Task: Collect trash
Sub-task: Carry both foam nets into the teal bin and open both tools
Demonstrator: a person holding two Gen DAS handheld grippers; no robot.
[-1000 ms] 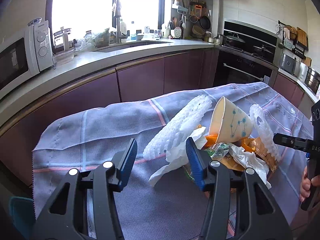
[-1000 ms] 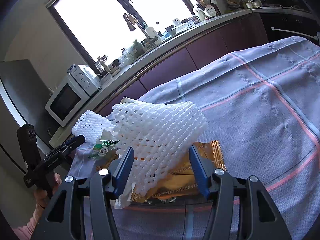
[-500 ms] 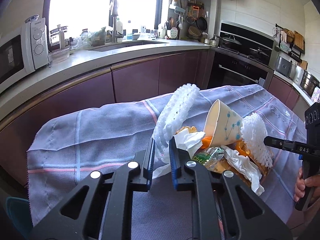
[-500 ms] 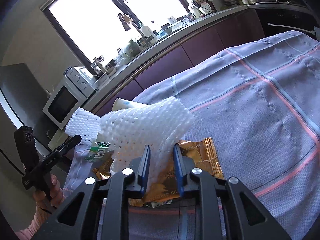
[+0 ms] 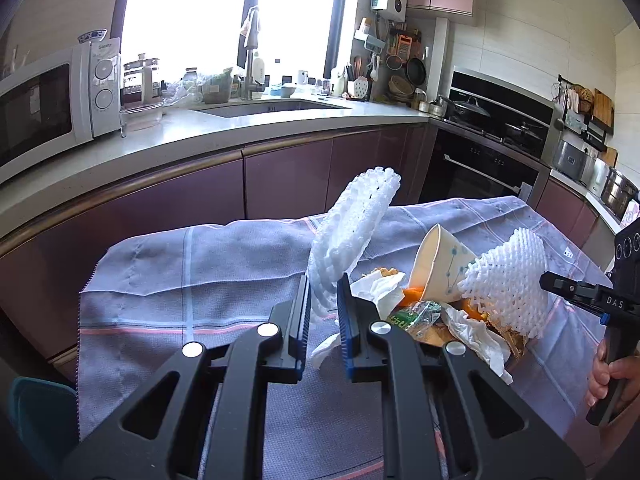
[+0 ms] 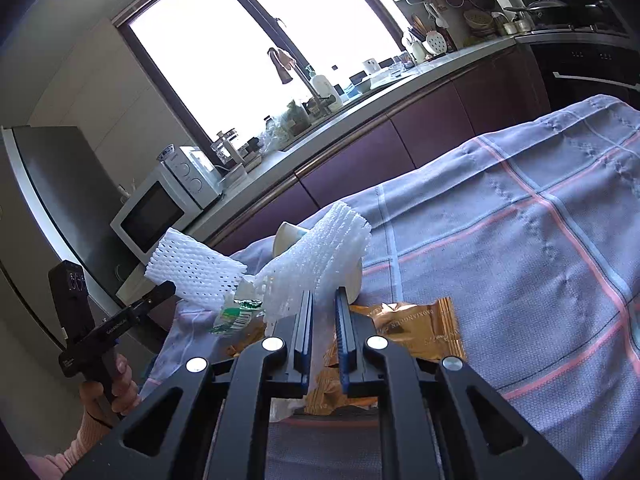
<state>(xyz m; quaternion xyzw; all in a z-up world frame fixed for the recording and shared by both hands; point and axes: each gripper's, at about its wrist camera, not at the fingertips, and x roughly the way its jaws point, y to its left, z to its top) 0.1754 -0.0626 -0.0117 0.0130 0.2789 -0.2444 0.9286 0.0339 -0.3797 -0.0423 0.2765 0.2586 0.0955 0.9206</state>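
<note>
Now your left hand-held gripper (image 5: 323,312) pinches one foam net (image 5: 352,224), lifted above the surface (image 5: 200,264). Your right hand-held gripper (image 6: 324,320) clamps another net (image 6: 320,260) over the trash pile (image 5: 432,316) near the surface's right edge.

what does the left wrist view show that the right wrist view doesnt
Only the left wrist view: the left tool shut on a white foam net, crumpled tissue, the cup's open mouth, and a teal bin edge.

Only the right wrist view: the right tool shut on the other foam net, the whole gold wrapper, and the fridge.

Both: paper cup, green wrapper, checked cloth, microwave.
</note>
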